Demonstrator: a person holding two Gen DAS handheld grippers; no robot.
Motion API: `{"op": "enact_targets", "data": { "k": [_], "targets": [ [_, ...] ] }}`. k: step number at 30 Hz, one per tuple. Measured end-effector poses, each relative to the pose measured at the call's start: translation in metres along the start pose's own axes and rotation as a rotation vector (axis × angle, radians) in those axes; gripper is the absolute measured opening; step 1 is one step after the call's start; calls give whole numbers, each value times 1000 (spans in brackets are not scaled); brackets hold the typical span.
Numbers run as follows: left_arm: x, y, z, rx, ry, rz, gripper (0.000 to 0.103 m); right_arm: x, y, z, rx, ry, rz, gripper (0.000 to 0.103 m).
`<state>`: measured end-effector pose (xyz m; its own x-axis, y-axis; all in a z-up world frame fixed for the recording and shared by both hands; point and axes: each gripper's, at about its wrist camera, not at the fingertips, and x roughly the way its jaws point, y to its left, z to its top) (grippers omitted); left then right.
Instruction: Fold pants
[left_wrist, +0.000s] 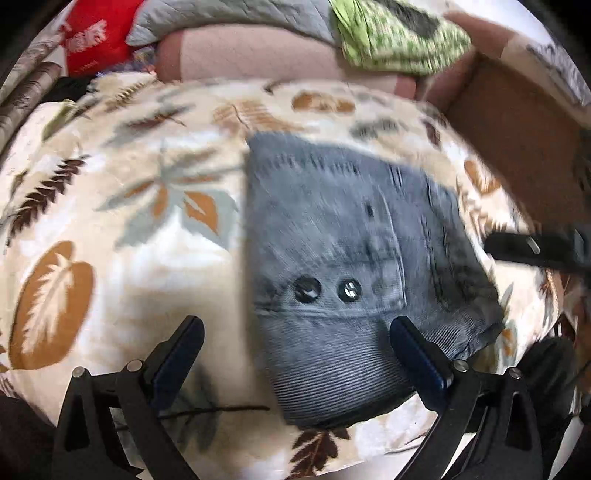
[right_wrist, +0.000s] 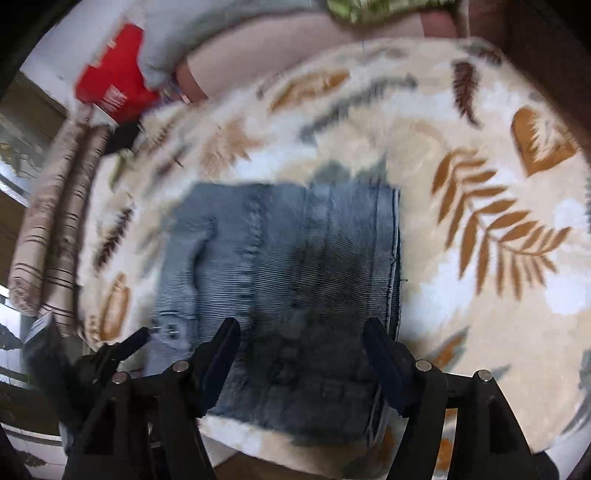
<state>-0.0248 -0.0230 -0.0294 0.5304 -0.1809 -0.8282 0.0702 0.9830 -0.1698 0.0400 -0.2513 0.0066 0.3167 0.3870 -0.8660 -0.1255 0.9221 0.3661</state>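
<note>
Pants lay folded compact on the leaf-print blanket. Left gripper and right gripper hung over the pants, jaws wide apart, gripping nothing.

One pair of folded grey-blue pants is lying on one leaf-print blanket, showing two dark round buttons. Two tongs are hovering: left tongs, right tongs. One red bag is sitting behind.
</note>
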Motion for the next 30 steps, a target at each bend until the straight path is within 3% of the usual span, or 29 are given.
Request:
{"op": "enact_targets", "data": {
  "k": [2,5,6,8,10,12,16,19,25,26,28,30],
  "targets": [
    [-7,11,2,-47,-12,14,101,-6,1,-13,-4,-9,66,74],
    [1,26,3,-102,31,47,101,35,-3,-46,-56,120,55,78],
    [6,27,2,-98,54,62,101,31,0,-50,-91,67,45,78],
    [5,26,1,-94,49,77,101,21,8,-47,-91,58,20,78],
    [3,23,2,-71,43,92,101,3,18,-42,-106,-7,-4,78],
    [5,21,3,-57,44,103,101,-10,28,-43,-153,-69,10,78],
    [7,23,2,-70,56,93,101,36,19,-63,-204,28,-85,79],
    [5,22,2,-64,49,96,101,24,35,-63,-263,20,-124,79],
    [5,24,2,-71,51,91,101,-6,27,-58,-180,-93,-85,80],
    [4,24,1,-73,52,92,101,0,23,-57,-177,-79,-86,82],
    [4,22,2,-66,56,85,101,35,10,-61,-188,67,-145,86],
    [-1,23,2,-59,43,91,101,30,9,-58,-180,50,-126,86]
  ]
}}
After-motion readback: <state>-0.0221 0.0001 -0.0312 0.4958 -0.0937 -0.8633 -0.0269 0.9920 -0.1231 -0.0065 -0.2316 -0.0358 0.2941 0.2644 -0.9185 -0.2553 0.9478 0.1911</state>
